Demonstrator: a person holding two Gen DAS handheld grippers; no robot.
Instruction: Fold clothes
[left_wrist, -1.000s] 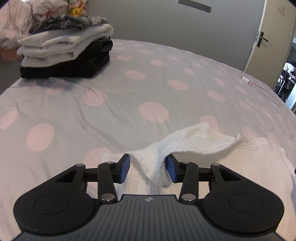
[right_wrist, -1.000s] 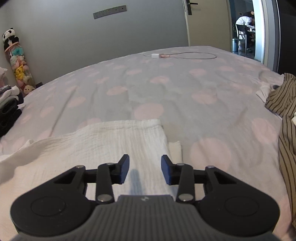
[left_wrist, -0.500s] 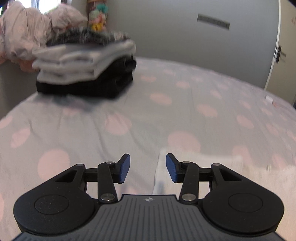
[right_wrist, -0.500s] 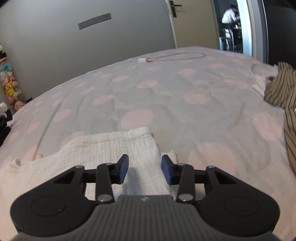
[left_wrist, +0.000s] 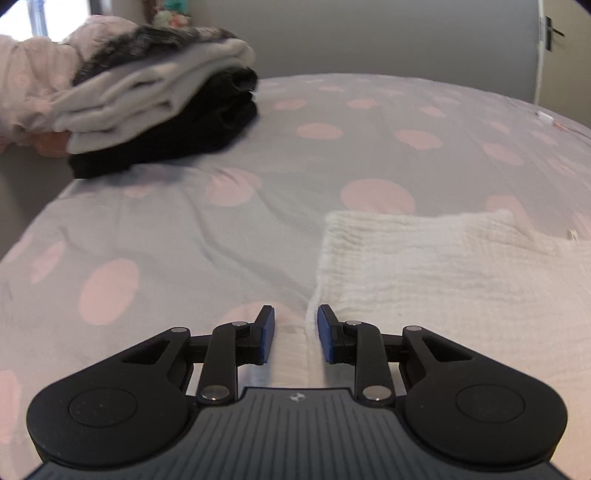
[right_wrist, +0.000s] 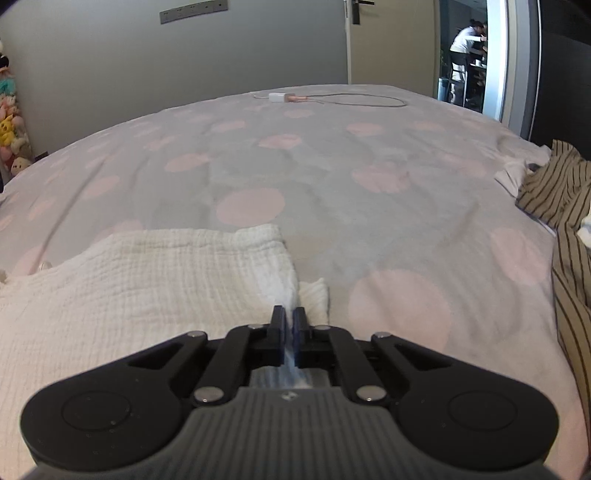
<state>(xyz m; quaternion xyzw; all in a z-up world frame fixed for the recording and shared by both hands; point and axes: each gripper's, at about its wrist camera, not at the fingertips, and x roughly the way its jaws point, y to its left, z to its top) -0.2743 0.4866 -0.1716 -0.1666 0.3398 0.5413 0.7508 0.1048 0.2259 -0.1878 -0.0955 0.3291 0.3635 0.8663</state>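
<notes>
Right wrist: right gripper (right_wrist: 289, 319) pinches white cloth (right_wrist: 147, 280).

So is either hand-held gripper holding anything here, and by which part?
The right hand-held gripper is shut on the white cloth's right edge. The left hand-held gripper is open astride its left edge, gripping nothing.
</notes>
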